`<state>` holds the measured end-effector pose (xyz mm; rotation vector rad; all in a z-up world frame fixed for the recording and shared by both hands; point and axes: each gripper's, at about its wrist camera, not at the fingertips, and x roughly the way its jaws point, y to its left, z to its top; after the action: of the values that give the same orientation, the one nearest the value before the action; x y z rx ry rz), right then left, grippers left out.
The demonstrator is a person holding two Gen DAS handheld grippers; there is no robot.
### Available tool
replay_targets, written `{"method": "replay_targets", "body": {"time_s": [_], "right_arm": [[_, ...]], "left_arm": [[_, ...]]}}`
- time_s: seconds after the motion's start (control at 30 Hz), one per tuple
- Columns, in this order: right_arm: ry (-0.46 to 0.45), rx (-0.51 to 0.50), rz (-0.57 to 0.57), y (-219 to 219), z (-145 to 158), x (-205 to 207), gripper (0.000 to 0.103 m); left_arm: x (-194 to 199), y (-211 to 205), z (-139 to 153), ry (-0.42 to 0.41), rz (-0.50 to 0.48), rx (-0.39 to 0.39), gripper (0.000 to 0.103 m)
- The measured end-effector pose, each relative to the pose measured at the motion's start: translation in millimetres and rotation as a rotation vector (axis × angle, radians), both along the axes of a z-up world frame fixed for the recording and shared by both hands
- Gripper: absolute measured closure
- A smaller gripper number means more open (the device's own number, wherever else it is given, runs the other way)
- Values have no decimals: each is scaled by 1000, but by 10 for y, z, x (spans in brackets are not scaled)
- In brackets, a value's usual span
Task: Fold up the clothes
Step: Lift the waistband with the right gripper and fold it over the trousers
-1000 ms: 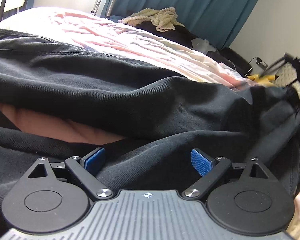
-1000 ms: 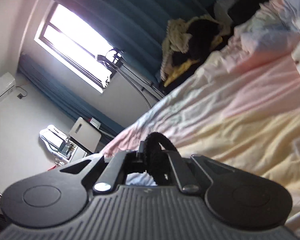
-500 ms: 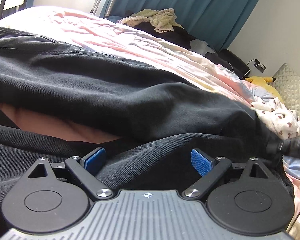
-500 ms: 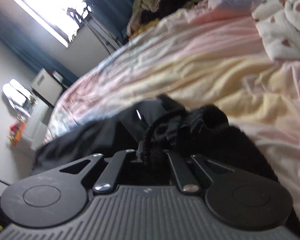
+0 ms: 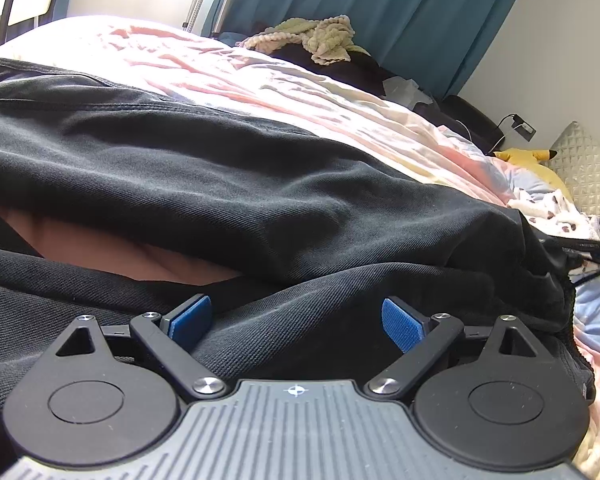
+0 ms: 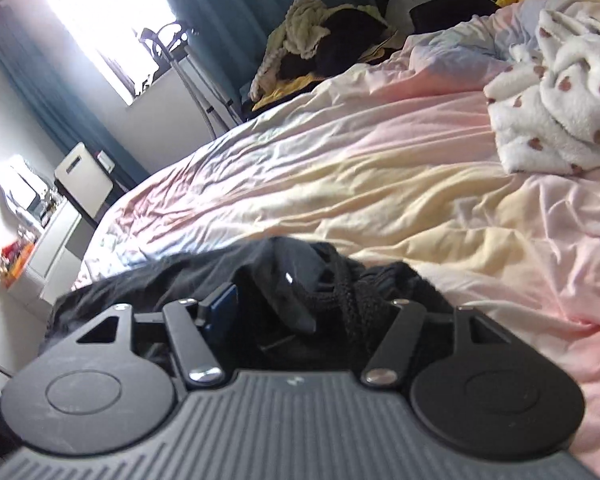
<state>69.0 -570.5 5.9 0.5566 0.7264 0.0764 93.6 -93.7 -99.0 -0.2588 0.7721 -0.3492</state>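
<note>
While the black trousers [image 5: 228, 184] lie spread across the near bed [image 6: 400, 184], the left gripper [image 5: 296, 320] rests on them, fingers released; the right gripper [image 6: 308, 312] is likewise released over their bunched end.

black garment [image 5: 228, 184] cut off at left edge, right gripper [image 6: 300, 312] far pad hidden

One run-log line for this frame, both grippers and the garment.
left gripper: open, on black garment | right gripper: open, drawstring end between fingers | garment lying on bed sheet
</note>
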Motion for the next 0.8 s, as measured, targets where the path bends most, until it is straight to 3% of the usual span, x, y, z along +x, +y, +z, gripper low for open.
{"method": "replay_targets", "body": {"time_s": [0.13,0.23,0.4,0.53,0.8], "right_arm": [[114,-1,-86,-324,-141,342,31],[189,112,-140,-589,-405,566,31],[257,84,-145,-687,-568,549,30],[239,98,-26,-435,-558,268,20],[245,-146,161,222,-504,-119,16]], "left_arm": [[7,-9,-9,-1,-2,3,9],[16,-19,-23,-1,-5,10,9],[56,-47,-55,3,-2,18,9],[52,-44,-56,5,-3,16,9],[-3,-26,-30,1,6,12,9]]}}
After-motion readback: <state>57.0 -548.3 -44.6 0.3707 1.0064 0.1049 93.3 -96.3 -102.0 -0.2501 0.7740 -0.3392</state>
